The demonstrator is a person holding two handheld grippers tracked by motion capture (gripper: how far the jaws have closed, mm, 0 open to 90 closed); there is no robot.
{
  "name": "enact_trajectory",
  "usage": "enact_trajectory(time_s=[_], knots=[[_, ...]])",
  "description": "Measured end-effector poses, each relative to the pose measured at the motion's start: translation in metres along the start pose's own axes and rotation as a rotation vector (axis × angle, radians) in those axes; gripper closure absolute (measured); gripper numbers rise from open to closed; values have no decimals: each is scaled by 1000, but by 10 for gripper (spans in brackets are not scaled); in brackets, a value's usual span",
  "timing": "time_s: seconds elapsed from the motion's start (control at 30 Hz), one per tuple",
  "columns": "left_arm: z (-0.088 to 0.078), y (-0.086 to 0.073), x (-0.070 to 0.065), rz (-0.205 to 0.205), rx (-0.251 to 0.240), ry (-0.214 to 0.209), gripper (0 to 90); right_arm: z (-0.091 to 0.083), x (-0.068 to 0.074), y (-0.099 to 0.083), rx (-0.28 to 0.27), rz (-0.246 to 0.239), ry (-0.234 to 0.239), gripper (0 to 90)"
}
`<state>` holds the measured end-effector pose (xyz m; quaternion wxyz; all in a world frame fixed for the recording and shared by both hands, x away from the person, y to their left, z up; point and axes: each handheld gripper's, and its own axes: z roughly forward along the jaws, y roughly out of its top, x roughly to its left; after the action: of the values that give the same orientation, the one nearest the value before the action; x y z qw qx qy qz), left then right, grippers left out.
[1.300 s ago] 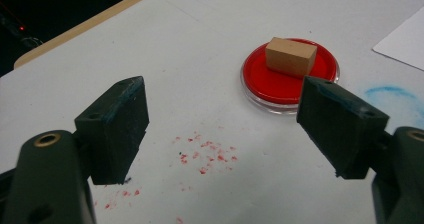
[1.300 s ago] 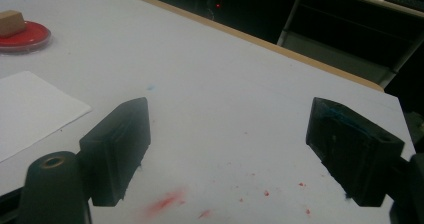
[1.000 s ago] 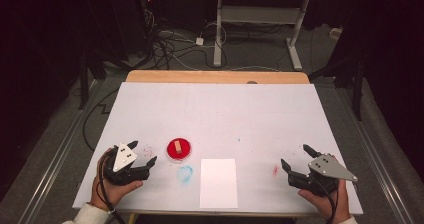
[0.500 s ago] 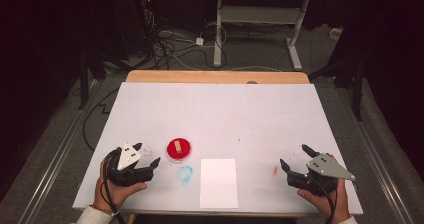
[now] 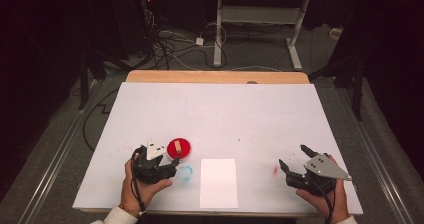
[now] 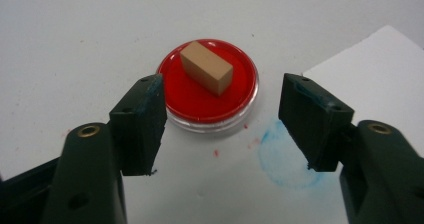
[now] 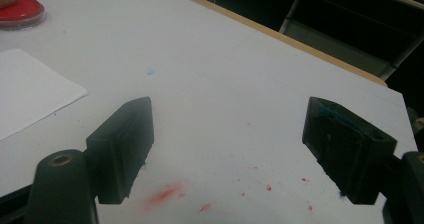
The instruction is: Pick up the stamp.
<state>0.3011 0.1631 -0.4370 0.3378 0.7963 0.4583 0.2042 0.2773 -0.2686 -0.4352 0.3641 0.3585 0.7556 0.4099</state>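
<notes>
Two grippers we hold low over the table [image 5: 215, 114]. Our left gripper [image 6: 222, 121] has just been closing its jaws, nothing between them; the block [image 6: 206, 73] on the red pad [image 6: 200, 104] lies just beyond their tips. Our right gripper [image 7: 227, 149] gapes wide, empty.

No legible text, label, brand, number or sign is found on any surface. The white sheet [image 5: 218, 183] is blank, and the red dish [image 6: 209, 86] carries no marking.
</notes>
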Motion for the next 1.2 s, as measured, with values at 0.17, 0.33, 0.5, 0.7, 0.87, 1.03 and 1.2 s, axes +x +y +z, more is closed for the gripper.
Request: enact_trajectory(time_s=[0.17, 0.33, 0.5, 0.7, 0.87, 1.03, 1.2], knots=[[9, 9, 1, -26, -14, 5, 346, 0, -1, -1, -1, 4, 2, 212], [14, 13, 3, -20, -8, 6, 348, 0, -1, -1, 0, 1, 0, 213], [17, 17, 4, 3, -3, 4, 348, 1, 0, -1, 5, 3, 2, 214], [20, 18, 5, 23, 15, -20, 418, 3, 1, -1, 12, 0, 1, 217], [27, 19, 6, 21, 38, 4, 419, 6, 1, 0, 17, 4, 3, 219], [33, 19, 7, -1, 58, 8, 407, 8, 2, 0, 25, -8, 8, 223], [40, 22, 5, -11, 70, 10, 512, 8, 4, 0, 27, -10, 11, 225]])
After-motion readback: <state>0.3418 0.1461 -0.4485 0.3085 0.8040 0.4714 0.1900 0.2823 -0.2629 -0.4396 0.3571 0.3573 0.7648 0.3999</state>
